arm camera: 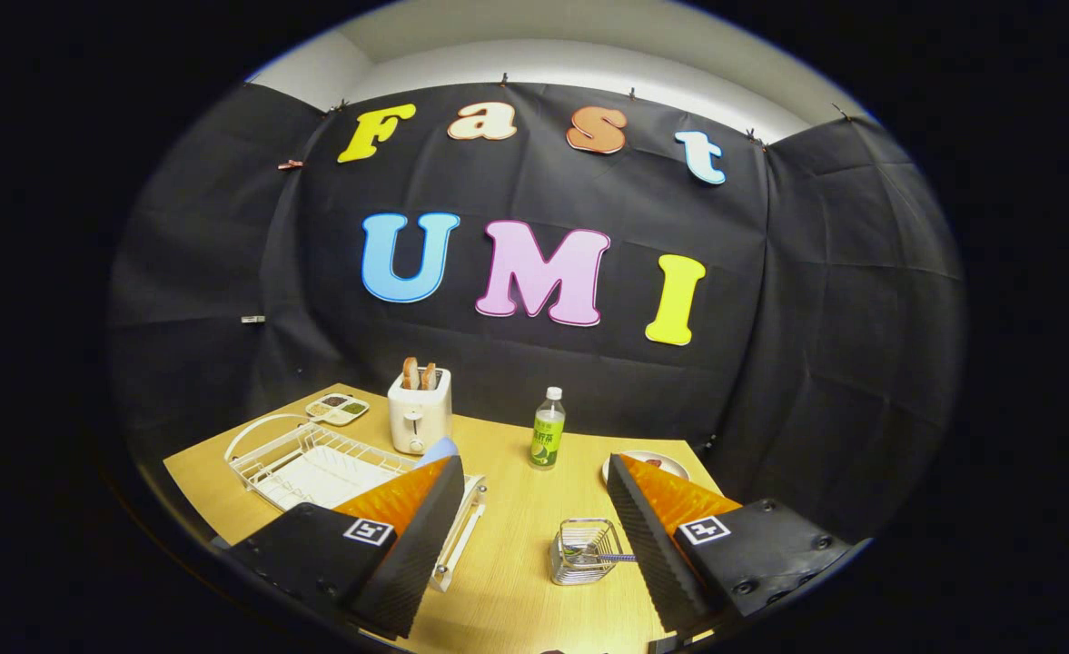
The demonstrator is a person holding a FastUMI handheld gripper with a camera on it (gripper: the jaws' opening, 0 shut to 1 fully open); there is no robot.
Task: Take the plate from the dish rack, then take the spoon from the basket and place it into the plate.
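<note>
My gripper (534, 472) is open, held above the wooden table (516, 581) with nothing between its fingers. A white wire dish rack (316, 463) stands to the left, partly behind the left finger. A pale blue plate edge (440, 449) peeks out just above that finger's tip, at the rack's right end. Between the fingers and close to the right one, a small metal wire basket (582, 550) stands on the table. A thin spoon handle (618, 557) sticks out of the basket toward the right finger; the spoon's bowl is hard to make out.
A white toaster (419, 413) with bread slices stands behind the rack. A green-labelled bottle (548, 429) is ahead between the fingers. A small divided sauce dish (337, 408) sits at the far left, and a white dish (652, 463) lies beyond the right finger.
</note>
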